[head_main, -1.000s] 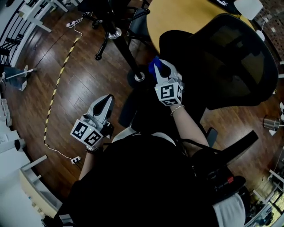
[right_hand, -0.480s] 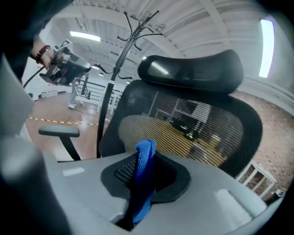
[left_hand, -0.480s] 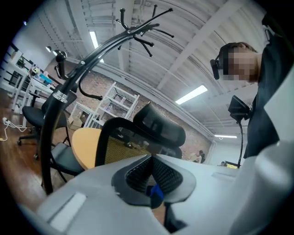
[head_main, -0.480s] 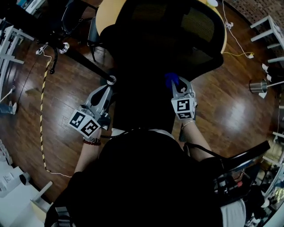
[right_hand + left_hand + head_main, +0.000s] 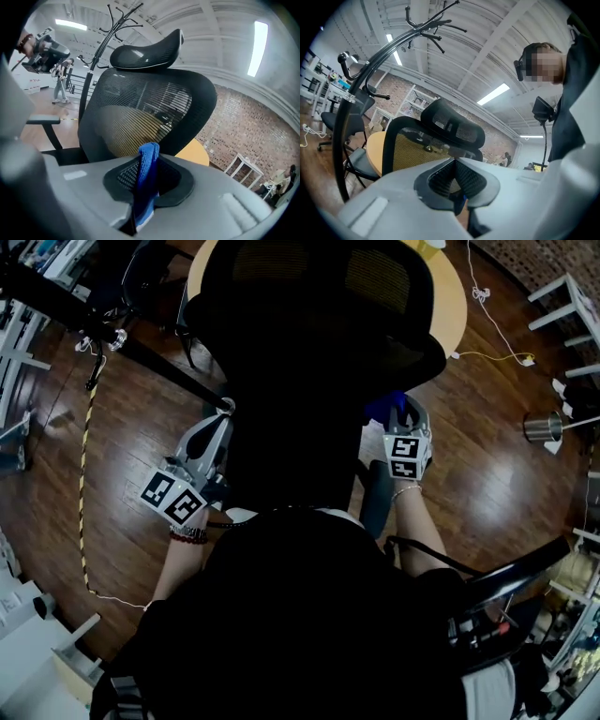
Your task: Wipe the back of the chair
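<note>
The black mesh-backed office chair [image 5: 319,324] fills the upper centre of the head view, its back turned to the person and its curved black headrest [image 5: 145,51] on top. In the right gripper view the mesh back spreads across the middle of the frame. The left gripper view catches the same chair at centre left.

Now the folded blue cloth [image 5: 147,173]: it stands up between the jaws of the right gripper [image 5: 149,180], which are clamped tight on it. Its top fold pokes above them in front of the lower mesh. In the head view the right gripper [image 5: 398,413] sits just beside the right edge of the chair back, right of centre, and the cloth [image 5: 384,409] shows at its tip. Whether cloth and mesh touch, no view settles.

Over on the other side, the left gripper [image 5: 217,423] hangs by the chair's left edge, left of centre. In its own view the left gripper [image 5: 456,199] has its jaws closed together with nothing held between them.

Beyond the chair lies a round yellow-topped table [image 5: 450,296], peeking out at the top right of the head view and glowing through the mesh in both gripper views. A black curved coat stand [image 5: 370,70] arcs across the upper left of the left gripper view. Dark wooden floorboards [image 5: 122,474] spread to either side, with a yellow-and-black striped line [image 5: 82,484] running down the left.
</note>
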### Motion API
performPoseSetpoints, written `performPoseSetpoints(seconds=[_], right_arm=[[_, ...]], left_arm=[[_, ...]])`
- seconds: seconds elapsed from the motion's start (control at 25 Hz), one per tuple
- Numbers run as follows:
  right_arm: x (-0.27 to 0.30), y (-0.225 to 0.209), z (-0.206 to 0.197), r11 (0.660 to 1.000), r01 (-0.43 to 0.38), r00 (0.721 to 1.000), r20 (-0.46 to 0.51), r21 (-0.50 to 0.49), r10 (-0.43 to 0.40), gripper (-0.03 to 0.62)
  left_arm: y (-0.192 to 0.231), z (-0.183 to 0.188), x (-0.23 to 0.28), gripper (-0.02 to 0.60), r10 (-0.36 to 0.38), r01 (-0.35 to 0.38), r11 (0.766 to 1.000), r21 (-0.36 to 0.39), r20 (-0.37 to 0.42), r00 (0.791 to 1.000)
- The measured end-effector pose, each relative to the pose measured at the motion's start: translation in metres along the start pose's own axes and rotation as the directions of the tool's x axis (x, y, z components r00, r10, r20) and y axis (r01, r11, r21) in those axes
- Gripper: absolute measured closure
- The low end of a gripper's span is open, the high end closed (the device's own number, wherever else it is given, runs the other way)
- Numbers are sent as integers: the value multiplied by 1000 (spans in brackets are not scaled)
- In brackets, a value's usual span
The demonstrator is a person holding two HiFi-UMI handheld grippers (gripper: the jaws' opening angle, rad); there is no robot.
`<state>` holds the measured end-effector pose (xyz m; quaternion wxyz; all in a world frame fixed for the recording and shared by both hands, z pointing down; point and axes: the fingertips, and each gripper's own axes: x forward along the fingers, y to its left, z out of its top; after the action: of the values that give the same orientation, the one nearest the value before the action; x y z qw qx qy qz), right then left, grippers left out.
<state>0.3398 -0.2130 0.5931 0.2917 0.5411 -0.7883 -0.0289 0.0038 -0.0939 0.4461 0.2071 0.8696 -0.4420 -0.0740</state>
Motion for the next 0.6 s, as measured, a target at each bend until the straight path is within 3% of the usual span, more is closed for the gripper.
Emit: performPoseSetpoints(seconds=[0.24,0.6], right_arm=[[11,5,3,999,11,999,45,-44,-9,551],[36,56,-31,990,-109,993,-46,-90,105,551]], left_arm=[[5,2,-28,575,102,-101,995,-12,19,995],[12,9,-37,575,123,-123,992,7,-1,992]])
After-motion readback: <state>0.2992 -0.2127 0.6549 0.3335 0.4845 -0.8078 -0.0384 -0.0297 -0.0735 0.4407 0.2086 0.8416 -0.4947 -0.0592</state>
